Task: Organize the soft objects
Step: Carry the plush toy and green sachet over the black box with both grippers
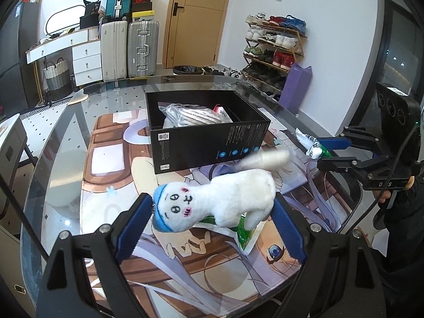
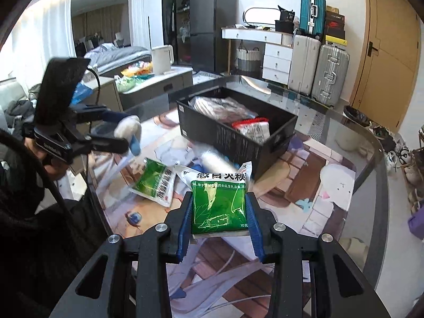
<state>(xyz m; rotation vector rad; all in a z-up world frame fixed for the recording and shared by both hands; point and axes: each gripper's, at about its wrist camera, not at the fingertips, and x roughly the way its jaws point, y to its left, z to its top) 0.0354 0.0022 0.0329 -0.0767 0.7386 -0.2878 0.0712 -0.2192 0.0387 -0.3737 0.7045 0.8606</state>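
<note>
Table: the glass table [image 1: 66, 132] with its printed mat [image 1: 111, 164] is lying under both sets of fingers.
Box: the black box [image 1: 209, 143] is sitting open ahead of both grippers, already holding a clear-wrapped bundle [image 1: 190, 116] and a red-edged packet [image 2: 253, 129].
Plush: the white plush toy [image 1: 212, 201] is hanging crosswise between the left fingers, long axis running finger to finger, blue-capped head at the left pad, face turned up.
Left gripper: the left gripper [image 1: 209, 220] is standing fairly wide, pads pressing the toy's two ends.
Sachet: the green sachet [image 2: 220, 206] is standing upright between the right fingers, long axis pointing forward toward the box.
Right gripper: the right gripper [image 2: 220, 212] is closing narrowly on the sachet's side edges.
Loose sachet: a second green sachet [image 2: 155, 182] is lying flat on the mat, left of the right fingers.
</note>
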